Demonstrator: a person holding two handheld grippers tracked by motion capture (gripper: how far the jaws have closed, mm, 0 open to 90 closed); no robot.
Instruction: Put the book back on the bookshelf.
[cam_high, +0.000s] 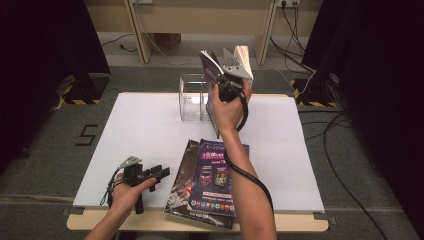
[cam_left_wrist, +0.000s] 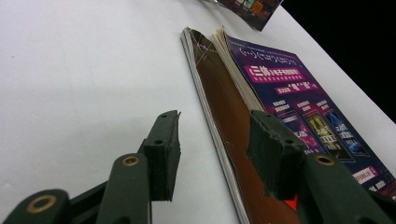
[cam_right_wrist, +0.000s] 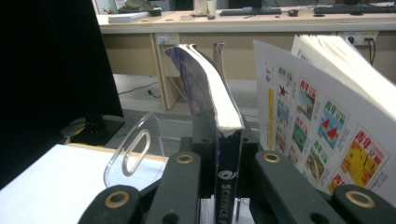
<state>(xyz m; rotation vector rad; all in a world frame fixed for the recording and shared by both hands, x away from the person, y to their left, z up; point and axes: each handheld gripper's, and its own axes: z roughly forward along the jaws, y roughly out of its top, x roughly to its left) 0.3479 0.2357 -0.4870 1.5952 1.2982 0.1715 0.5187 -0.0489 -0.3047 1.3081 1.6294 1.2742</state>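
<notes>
From the high view I have the right gripper (cam_high: 226, 75) raised over the far side of the white table (cam_high: 130, 130), its jaws clamped on the spine end of a magazine (cam_high: 242, 60) whose pages fan open upward; I hold it by the spine so it stays upright and can, I judge, go down into the clear acrylic holder (cam_high: 192, 97) standing just below and beside it; two more magazines (cam_high: 212, 180) lie stacked flat at the near edge, waiting; the left gripper (cam_high: 159, 174) rests low on the table just left of that stack.

In the left gripper view the jaws stand wide with nothing between the pads (cam_left_wrist: 164, 154); they point along the table toward the stack (cam_left_wrist: 261, 112), the purple cover on top and a brown one under it, its edge just ahead of the right-hand jaw; I judge this hand is parked ready for the next pick.

In the right gripper view the jaws are closed narrow on the magazine (cam_right_wrist: 219, 116), gripped at its dark spine, pages curving up and away; a second leaf with small colour pictures flops to the right; the holder's clear wall (cam_right_wrist: 135, 149) with its slot handle rises just left, below the magazine.
</notes>
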